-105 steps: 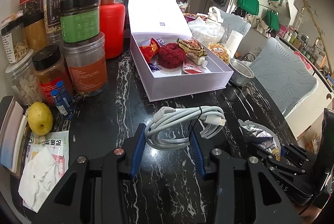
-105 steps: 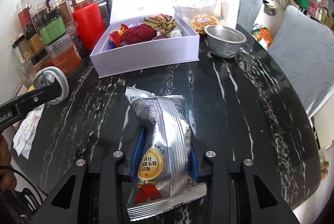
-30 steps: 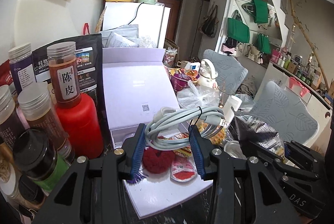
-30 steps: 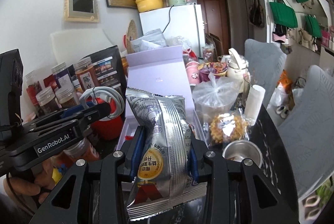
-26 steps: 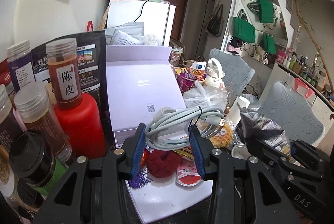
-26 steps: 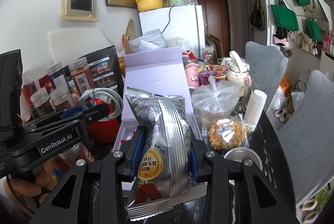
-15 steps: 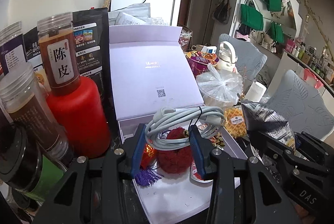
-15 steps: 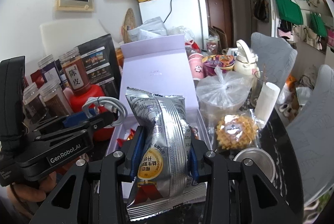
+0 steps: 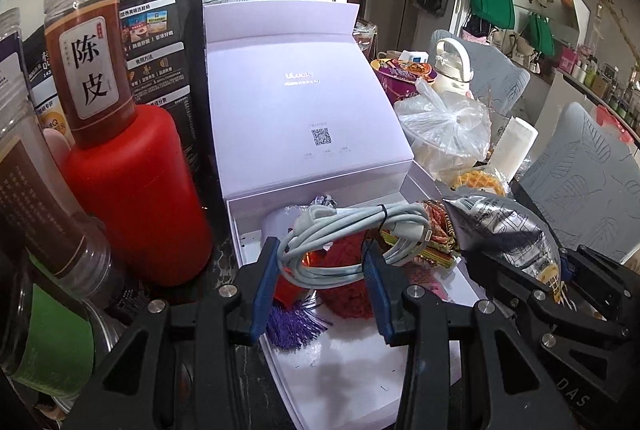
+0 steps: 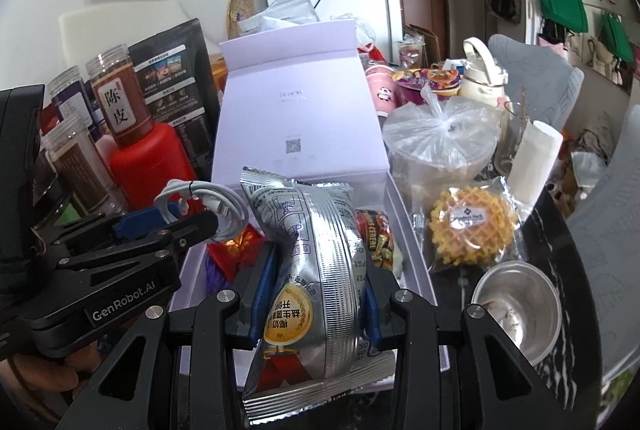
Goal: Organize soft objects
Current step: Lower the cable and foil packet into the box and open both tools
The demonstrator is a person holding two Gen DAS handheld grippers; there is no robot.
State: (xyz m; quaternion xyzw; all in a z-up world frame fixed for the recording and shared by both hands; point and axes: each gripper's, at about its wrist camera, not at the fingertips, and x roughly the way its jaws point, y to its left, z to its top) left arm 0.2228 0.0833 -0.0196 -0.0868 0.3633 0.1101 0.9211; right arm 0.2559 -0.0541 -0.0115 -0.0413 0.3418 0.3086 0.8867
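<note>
My left gripper [image 9: 320, 258] is shut on a coiled white cable [image 9: 352, 230] and holds it above the open lavender box [image 9: 248, 230]. My right gripper [image 10: 316, 270] is shut on a silver snack bag [image 10: 316, 254], over the near part of the same box [image 10: 412, 254]. The snack bag also shows in the left wrist view [image 9: 508, 230]. The cable and left gripper show in the right wrist view [image 10: 208, 205]. In the box lie a red fuzzy ball [image 9: 344, 290], a purple tassel [image 9: 292, 322] and candy wrappers [image 9: 436, 230].
A red bottle [image 9: 136, 189] and spice jars [image 9: 88, 53] stand left of the box. Its lid [image 9: 296, 101] stands upright behind. To the right are a tied plastic bag [image 10: 440, 137], a wrapped waffle [image 10: 472, 230], a paper roll [image 10: 536, 157] and a steel bowl [image 10: 516, 302].
Both grippers have moved forward and down toward the open box, each still holding its object. The box contents now sit just under the cable and the bag.
</note>
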